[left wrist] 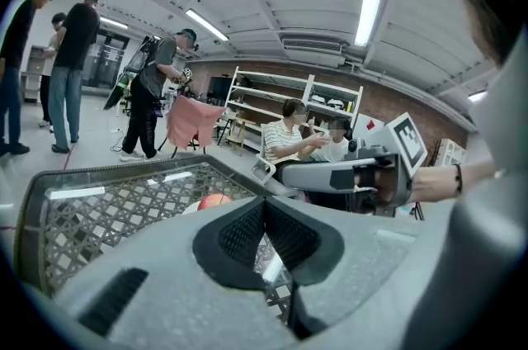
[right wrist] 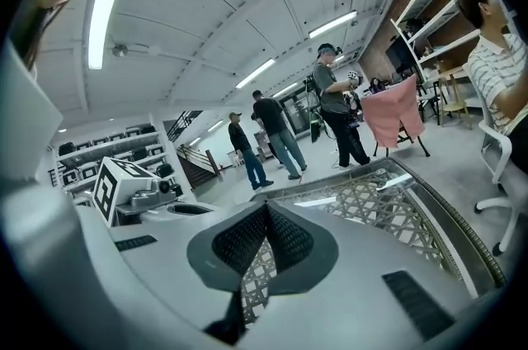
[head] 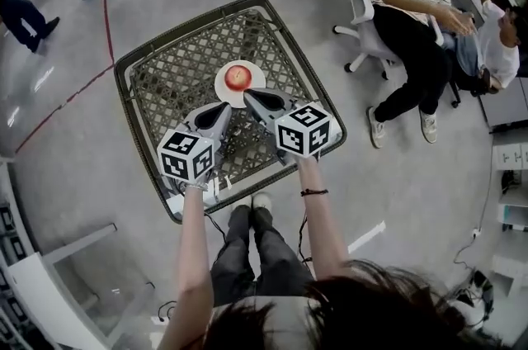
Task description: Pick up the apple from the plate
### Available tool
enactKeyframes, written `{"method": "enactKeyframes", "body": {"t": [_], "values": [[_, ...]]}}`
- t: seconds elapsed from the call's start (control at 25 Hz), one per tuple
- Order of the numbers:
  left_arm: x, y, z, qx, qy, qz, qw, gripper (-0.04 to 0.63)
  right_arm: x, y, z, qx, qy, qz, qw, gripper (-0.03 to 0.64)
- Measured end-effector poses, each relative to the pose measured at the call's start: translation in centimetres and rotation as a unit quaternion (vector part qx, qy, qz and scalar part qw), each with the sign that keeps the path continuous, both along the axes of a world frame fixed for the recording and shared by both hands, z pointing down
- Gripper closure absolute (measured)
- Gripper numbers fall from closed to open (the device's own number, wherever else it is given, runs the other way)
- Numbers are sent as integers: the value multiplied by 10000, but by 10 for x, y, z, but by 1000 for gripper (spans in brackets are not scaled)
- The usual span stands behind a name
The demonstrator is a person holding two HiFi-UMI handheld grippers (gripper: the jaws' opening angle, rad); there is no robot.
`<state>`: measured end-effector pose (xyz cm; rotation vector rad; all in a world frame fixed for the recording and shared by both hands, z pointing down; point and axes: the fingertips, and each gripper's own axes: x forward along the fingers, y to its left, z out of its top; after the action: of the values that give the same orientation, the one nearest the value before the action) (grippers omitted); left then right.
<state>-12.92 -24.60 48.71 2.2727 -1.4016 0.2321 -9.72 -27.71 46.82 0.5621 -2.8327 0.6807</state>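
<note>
A red apple (head: 238, 76) lies on a small white plate (head: 252, 85) in the middle of a glass-topped lattice table (head: 157, 84). Both grippers hover over the table's near half, side by side and pointing at the plate. My left gripper (head: 224, 106) is just short of the plate's near left rim, its jaws shut and empty. My right gripper (head: 250, 96) has its tip at the plate's near edge, also shut on nothing. In the left gripper view the apple (left wrist: 213, 200) peeks over the closed left gripper (left wrist: 264, 201). The right gripper view shows the right gripper (right wrist: 266, 208) over lattice; the apple is hidden.
The table has a raised dark rim (head: 132, 64). Two seated people (head: 417, 2) and an office chair (head: 363, 14) are to the right of it. Other people stand at the far left (head: 33, 10). A red line (head: 106, 18) runs across the floor.
</note>
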Motion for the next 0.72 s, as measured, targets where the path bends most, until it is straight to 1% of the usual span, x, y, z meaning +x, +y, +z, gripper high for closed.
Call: {"method": "enactKeyframes", "body": {"t": [0.2, 0.48, 0.72], "values": [[0, -10, 25, -115, -28, 19, 9999, 584, -4, -10, 28, -130, 150, -69, 9998, 607], [3, -22, 55, -327, -63, 118, 9994, 584, -5, -20, 59, -299, 237, -64, 9993, 607], [-2, -33, 71, -450, -249, 9, 9987, 584, -4, -27, 71, -347, 286, -45, 9990, 607]]}}
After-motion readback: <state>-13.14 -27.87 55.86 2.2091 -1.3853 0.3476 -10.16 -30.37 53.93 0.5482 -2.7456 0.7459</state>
